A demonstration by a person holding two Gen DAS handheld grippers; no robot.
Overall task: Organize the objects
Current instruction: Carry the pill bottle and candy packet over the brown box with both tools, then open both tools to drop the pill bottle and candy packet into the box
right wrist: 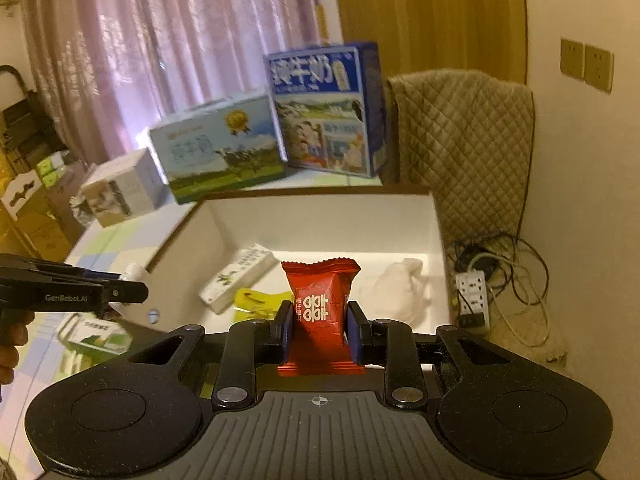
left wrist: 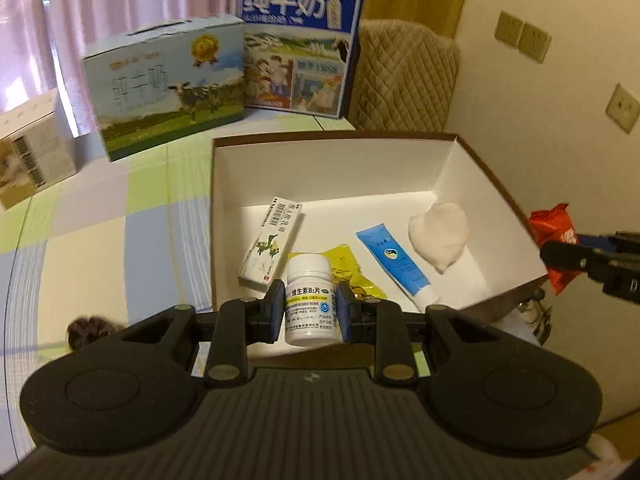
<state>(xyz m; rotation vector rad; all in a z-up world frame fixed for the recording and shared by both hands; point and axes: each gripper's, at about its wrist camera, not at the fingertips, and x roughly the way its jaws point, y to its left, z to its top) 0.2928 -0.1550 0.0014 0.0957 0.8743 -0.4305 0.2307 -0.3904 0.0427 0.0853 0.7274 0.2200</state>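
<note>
My left gripper [left wrist: 309, 308] is shut on a white pill bottle [left wrist: 310, 300], held upright over the near edge of the open white box [left wrist: 328, 168]. In the box lie a slim medicine carton [left wrist: 272, 244], a yellow sachet [left wrist: 348, 270], a blue tube [left wrist: 394, 262] and a pale cloth wad [left wrist: 440, 236]. My right gripper [right wrist: 319, 322] is shut on a red candy packet [right wrist: 320, 300], held above the box's [right wrist: 320, 216] near right side. From the left wrist view the right gripper [left wrist: 560, 256] shows at the right with the red packet [left wrist: 554, 232]. The left gripper [right wrist: 132, 292] enters the right wrist view at the left.
Two milk cartons [left wrist: 168, 84] [left wrist: 296, 46] and a smaller box [left wrist: 32, 152] stand on the checked tablecloth [left wrist: 100, 240] behind and left of the white box. A quilted chair [right wrist: 468, 148] sits against the wall, with a power strip and cables [right wrist: 476, 292] on the floor. A green-white packet [right wrist: 96, 338] lies by the box.
</note>
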